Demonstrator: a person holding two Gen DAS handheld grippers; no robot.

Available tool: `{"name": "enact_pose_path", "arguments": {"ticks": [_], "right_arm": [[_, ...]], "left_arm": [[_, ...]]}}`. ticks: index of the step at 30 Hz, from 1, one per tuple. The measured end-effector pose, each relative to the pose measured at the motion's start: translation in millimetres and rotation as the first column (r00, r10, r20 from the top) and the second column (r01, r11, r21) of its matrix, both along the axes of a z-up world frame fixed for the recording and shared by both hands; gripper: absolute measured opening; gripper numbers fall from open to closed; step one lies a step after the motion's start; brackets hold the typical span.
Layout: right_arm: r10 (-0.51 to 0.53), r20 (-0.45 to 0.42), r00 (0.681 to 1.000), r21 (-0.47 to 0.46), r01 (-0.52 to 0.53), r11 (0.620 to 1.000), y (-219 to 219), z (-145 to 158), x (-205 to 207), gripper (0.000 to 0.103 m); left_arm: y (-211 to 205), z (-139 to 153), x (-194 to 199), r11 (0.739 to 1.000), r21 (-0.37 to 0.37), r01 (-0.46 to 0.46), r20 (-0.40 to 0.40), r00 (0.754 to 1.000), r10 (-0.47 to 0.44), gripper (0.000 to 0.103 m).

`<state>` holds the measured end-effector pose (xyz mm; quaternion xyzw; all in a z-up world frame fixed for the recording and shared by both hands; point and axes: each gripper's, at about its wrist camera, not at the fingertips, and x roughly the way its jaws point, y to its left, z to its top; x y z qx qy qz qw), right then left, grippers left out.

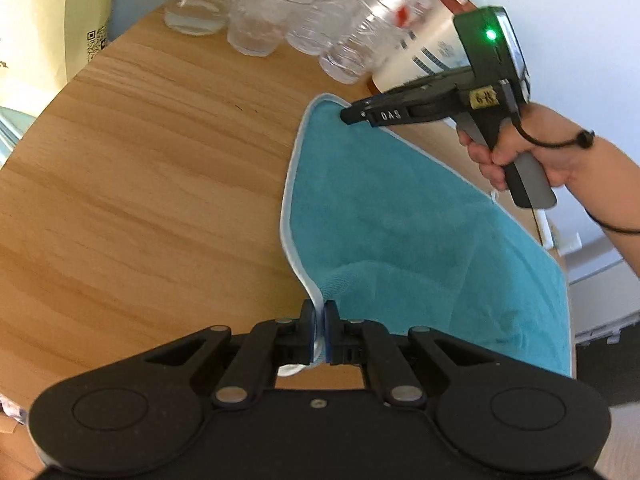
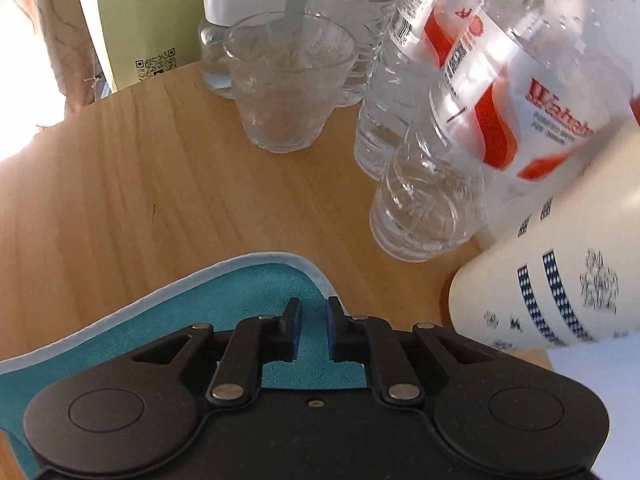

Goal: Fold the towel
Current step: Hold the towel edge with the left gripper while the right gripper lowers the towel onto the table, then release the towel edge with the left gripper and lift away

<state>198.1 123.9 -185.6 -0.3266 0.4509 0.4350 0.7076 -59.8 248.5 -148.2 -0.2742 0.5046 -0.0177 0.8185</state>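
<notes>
— What do we have, biggest first?

— We see the wooden table (image 1: 140, 168), and on its right part the teal towel (image 1: 400, 220) with its pale border. The towel lies mostly flat, reaching to the table's right edge, with one near corner lifted off the wood.

— And behind it?

— At the far edge we make out a cream tumbler (image 2: 560, 280) with blue stripes, lying tilted, clear plastic bottles (image 2: 460, 132) with red and white labels, a drinking glass (image 2: 288, 84) and a small white-capped jar (image 2: 240, 12).

— Our left gripper?

— The left gripper (image 1: 319, 332) has its blue pads pressed together on the towel's near corner, the border running up between them.

— The right one?

— A hand (image 1: 520, 160) holds the right gripper (image 2: 313, 328) over the towel's far corner, close to the tumbler. Its fingers stand a little apart, with teal cloth showing through the gap. We cannot tell whether the tips touch the cloth.
</notes>
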Motion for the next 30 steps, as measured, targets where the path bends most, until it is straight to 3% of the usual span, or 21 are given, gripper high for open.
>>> {"name": "enact_pose_path", "arguments": {"ticks": [3,7,11,17,23,26,30], "right_arm": [[-0.023,-0.011,1.0,-0.003,0.023,1.0,-8,10,-1,0.015],[-0.039,-0.096,0.995,0.084,0.047,0.995,-59,59,-21,0.04],[-0.049,-0.252,0.966,0.108,0.079,0.991,-137,85,-79,0.04],[-0.193,-0.34,0.921,-0.002,0.205,0.979,-189,53,-146,0.04],[-0.243,-0.404,0.882,0.043,0.283,0.958,-180,36,-170,0.04],[-0.223,-0.3,0.928,0.052,0.249,0.967,-165,36,-182,0.04],[-0.22,-0.274,0.936,0.044,0.241,0.97,-155,33,-181,0.04]], "left_arm": [[4,2,6,1.0,-0.016,-0.001,0.006,1.0,0.001,0.003],[7,5,13,0.999,-0.038,0.008,0.015,1.0,-0.007,0.003],[13,5,23,0.998,-0.042,0.037,0.015,0.999,-0.036,0.003],[23,1,49,0.996,-0.053,0.067,0.023,0.998,-0.066,0.003],[26,-9,81,0.996,-0.011,0.094,0.02,0.995,-0.093,0.003],[28,-15,96,0.996,0.001,0.085,0.011,0.996,-0.085,0.003],[25,-20,111,0.996,0.055,0.071,-0.01,0.997,-0.07,0.007]]}}
